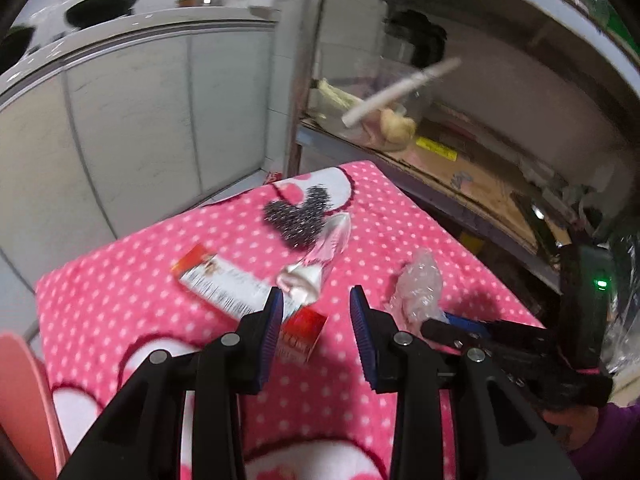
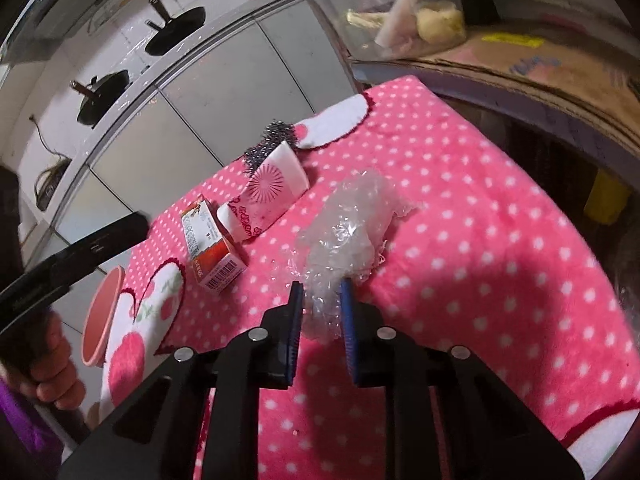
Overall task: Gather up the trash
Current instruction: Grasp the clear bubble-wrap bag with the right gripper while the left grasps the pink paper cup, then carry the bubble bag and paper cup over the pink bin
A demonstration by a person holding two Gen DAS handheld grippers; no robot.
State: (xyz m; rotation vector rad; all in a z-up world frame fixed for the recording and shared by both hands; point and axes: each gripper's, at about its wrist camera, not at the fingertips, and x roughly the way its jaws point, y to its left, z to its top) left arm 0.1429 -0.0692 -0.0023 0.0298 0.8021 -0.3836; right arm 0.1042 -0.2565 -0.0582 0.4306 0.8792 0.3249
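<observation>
text: none legible | small box: barcode, print too blurred

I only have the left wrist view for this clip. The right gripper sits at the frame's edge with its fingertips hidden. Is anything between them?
Observer: Yes. The right wrist view shows the right gripper closed on the near end of the crumpled clear plastic wrap.
Reviewer: And the blurred pale thing beside the red-and-white carton?
Observer: That is a white paper cup with a pink sunburst print. It is lying on its side next to the red-and-white carton.
</observation>
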